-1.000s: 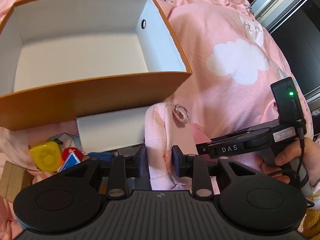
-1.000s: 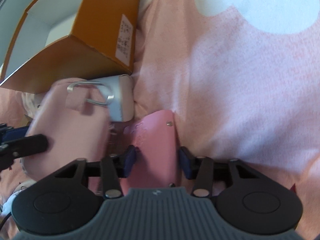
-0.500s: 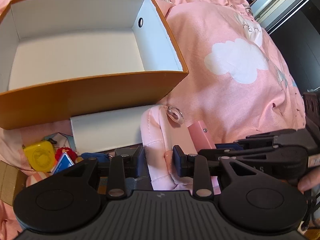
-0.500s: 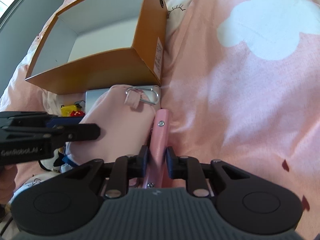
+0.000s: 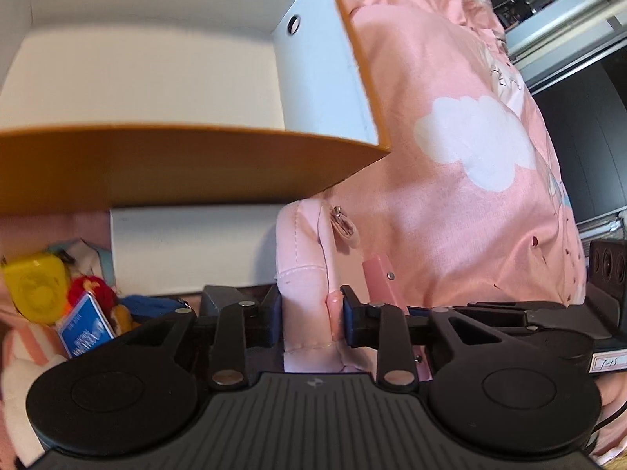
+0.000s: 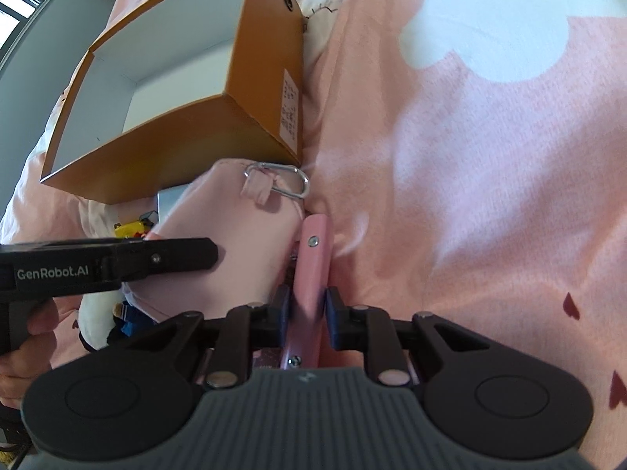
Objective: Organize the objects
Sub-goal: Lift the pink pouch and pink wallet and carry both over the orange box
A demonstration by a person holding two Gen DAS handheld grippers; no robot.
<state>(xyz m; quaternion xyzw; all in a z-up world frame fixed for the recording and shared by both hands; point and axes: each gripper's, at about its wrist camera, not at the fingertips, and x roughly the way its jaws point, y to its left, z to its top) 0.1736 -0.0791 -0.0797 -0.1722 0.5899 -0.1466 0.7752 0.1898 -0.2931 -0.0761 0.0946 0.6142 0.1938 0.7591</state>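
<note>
An open orange box [image 5: 176,164] with a white inside stands on the pink bedspread; it also shows in the right wrist view [image 6: 188,125]. My left gripper [image 5: 309,315] is shut on a soft pink pouch [image 5: 301,258] that carries a silver carabiner [image 6: 292,184]. The pouch [image 6: 227,243] sits just in front of the box. My right gripper [image 6: 307,311] is shut on a flat pink handle-like piece [image 6: 311,258] with screws, right beside the pouch; it also shows in the left wrist view [image 5: 380,278].
A white flat box [image 5: 188,246] lies under the orange box's front. A heap of small items lies at the left: a yellow toy [image 5: 33,290], a red one [image 5: 92,290], a blue card pack [image 5: 84,323]. The bedspread [image 6: 470,196] spreads to the right.
Both grippers have moved forward toward the orange box with the pouch and pink piece held. The box now looms larger in the left wrist view.
</note>
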